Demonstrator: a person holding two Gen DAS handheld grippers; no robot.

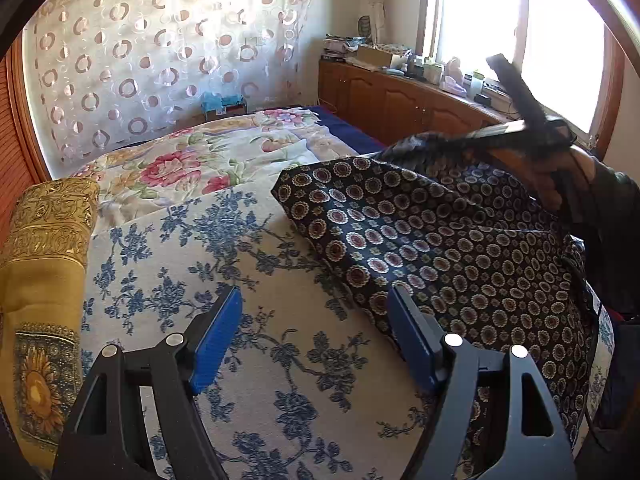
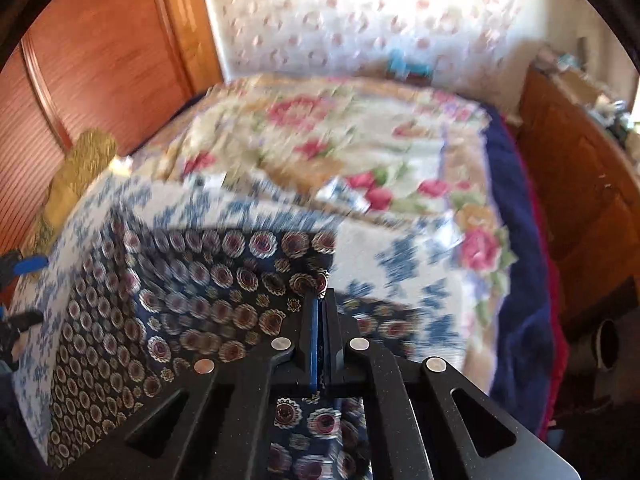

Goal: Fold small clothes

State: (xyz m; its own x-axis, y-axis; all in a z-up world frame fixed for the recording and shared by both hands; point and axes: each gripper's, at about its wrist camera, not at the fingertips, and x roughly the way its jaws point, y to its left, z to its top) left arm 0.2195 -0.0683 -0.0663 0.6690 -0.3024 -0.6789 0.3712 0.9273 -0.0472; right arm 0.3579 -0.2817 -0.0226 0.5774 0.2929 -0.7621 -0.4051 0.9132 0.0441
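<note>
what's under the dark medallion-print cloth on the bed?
The dark medallion-print cloth lies on the blue-floral white spread, which shows around it. Whatever sits beneath its middle is covered. The right gripper pinches one raised edge; the left gripper is open beside it.

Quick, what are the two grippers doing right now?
Left gripper: open, holding nothing.
Right gripper: shut on the dark navy medallion-print cloth.
</note>
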